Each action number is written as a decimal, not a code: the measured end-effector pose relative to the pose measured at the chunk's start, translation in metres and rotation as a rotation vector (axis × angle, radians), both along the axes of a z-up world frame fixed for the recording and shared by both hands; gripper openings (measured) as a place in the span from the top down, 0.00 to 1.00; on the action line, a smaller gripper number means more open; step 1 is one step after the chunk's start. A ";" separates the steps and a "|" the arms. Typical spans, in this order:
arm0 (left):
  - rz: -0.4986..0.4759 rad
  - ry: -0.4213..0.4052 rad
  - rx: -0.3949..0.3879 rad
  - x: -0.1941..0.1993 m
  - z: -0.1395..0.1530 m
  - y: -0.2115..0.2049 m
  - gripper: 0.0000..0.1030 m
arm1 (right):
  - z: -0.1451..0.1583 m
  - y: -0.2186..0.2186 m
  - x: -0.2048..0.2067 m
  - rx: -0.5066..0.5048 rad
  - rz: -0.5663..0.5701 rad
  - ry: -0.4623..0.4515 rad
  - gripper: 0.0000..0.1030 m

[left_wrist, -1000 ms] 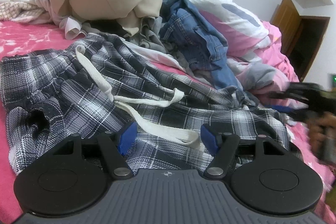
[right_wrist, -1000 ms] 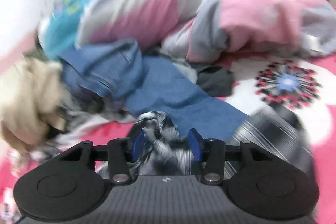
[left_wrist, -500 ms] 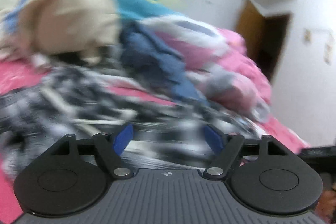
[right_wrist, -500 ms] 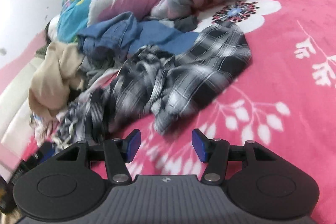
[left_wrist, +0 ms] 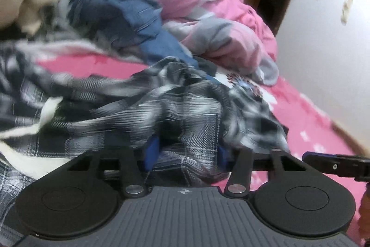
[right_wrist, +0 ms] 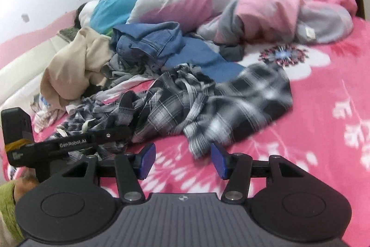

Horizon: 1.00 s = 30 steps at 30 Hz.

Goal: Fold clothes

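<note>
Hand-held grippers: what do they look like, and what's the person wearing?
Each hand-held gripper, left and right, has a grey ribbed body, two black round discs, black link arms with silver pivots, and blue pads. The left one's black side bar reads GenRobot.AI. An olive-green sleeve shows at the left wrist.

Each gripper has a ribbed grey body, two round black discs, black linkage arms with silver screws and blue finger pads [right_wrist: 148, 160]. The left gripper [right_wrist: 69, 142] bears white "GenRobot.AI" lettering. The person's sleeve [right_wrist: 8, 207] is olive green.
</note>
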<state>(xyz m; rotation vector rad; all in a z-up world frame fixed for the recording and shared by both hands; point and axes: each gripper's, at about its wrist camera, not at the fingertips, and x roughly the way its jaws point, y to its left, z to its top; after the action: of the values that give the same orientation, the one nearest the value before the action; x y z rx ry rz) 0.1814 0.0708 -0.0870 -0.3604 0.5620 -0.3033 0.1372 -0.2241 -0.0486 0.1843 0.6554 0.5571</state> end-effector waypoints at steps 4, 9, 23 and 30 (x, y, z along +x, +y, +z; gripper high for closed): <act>0.009 0.034 -0.169 0.007 -0.012 0.023 0.63 | -0.010 0.015 0.023 -0.041 0.048 0.071 0.67; 0.006 0.032 -0.143 0.007 -0.010 0.019 0.64 | -0.020 0.008 0.085 -0.080 -0.082 0.126 0.93; 0.015 0.062 -0.187 0.008 -0.011 0.026 0.63 | -0.001 -0.013 0.060 0.287 -0.123 0.231 0.50; 0.036 0.051 -0.188 0.006 -0.009 0.028 0.63 | -0.028 0.054 0.073 0.193 -0.044 0.259 0.36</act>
<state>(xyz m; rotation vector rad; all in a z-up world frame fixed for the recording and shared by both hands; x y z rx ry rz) 0.1876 0.0990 -0.0959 -0.5602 0.5777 -0.3137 0.2105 -0.1702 -0.0762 0.4566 0.8469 0.5590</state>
